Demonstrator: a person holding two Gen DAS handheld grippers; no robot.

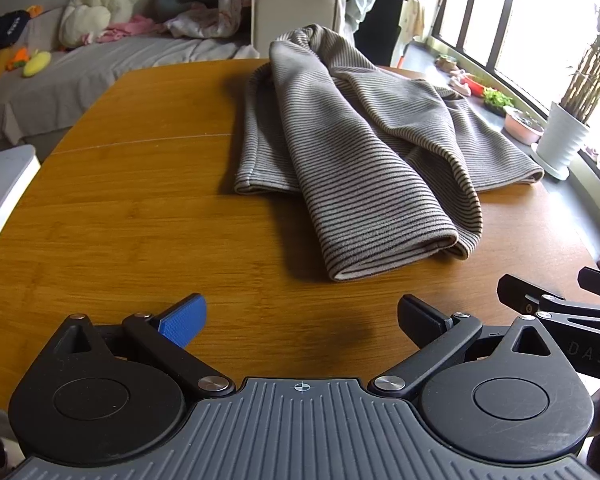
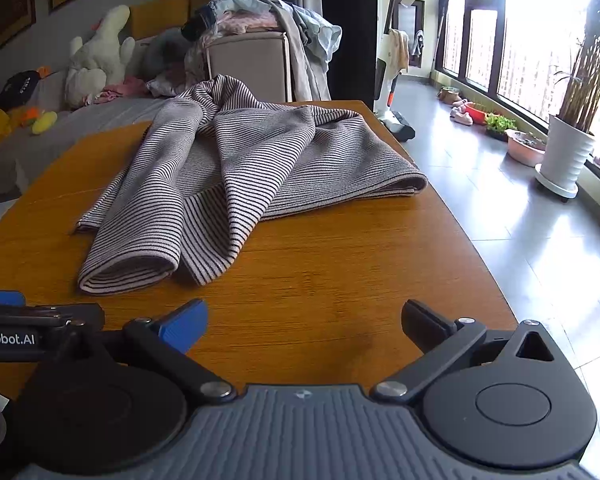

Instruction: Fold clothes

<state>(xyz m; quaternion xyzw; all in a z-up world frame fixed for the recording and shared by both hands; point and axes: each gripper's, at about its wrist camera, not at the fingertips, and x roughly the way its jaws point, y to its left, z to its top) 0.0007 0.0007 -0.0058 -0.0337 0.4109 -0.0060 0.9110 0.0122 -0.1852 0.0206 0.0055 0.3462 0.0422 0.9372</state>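
Observation:
A grey striped garment (image 1: 364,148) lies loosely folded on the wooden table (image 1: 140,200), one sleeve draped toward me with its cuff nearest. The right wrist view has the same garment (image 2: 236,176) spread across the table's middle. My left gripper (image 1: 302,320) hovers open over bare wood, a short way in front of the sleeve cuff, with nothing between its fingers. My right gripper (image 2: 304,322) is open too, held above the table's near edge, right of the cuff. Each gripper shows at the edge of the other's view.
Behind the table stands a grey sofa (image 1: 80,68) with plush toys and piled clothes, plus a beige box (image 2: 248,68) heaped with laundry. To the right are tiled floor (image 2: 520,220), a white plant pot (image 2: 564,160) and windows. The table's right edge (image 2: 472,240) is close.

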